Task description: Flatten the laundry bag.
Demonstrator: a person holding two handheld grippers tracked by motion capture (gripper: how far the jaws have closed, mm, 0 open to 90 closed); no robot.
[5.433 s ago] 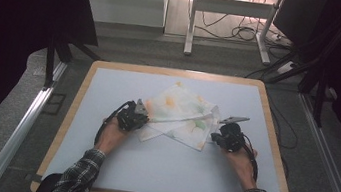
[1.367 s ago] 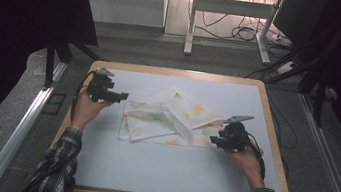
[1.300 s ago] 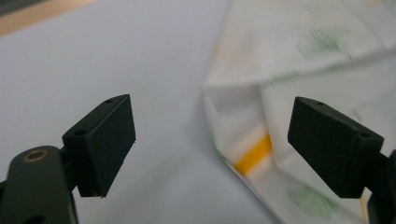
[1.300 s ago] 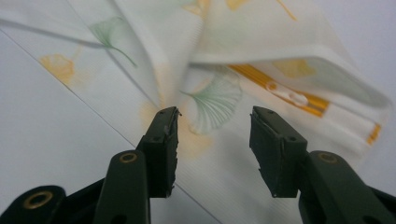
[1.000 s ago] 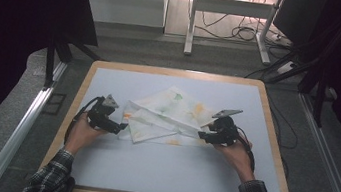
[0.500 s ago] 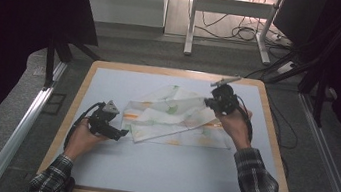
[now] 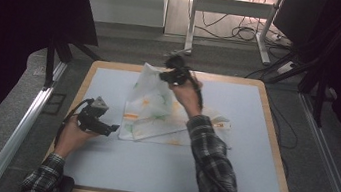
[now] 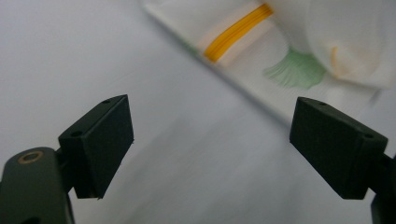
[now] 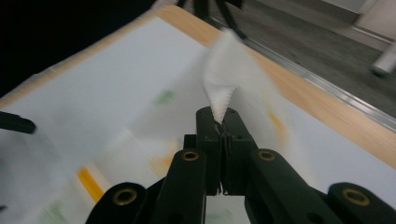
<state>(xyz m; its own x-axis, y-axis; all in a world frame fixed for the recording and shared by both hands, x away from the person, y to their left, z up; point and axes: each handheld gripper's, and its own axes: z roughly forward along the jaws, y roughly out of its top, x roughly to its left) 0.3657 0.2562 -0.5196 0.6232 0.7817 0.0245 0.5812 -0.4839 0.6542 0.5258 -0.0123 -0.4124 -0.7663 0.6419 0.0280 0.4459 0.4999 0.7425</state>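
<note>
A big pale blue flat surface (image 7: 148, 166) with a light wooden rim (image 7: 274, 136) sits in the middle of the room. It stands on a grey carpet floor (image 7: 130, 45). A long silver metal rail (image 7: 19, 130) runs along the floor on the left side, and another silver rail (image 7: 336, 177) runs along the right side. Behind the surface stands a white metal frame with legs (image 7: 192, 16). Black cables (image 7: 240, 32) lie in loops on the floor under that frame.
</note>
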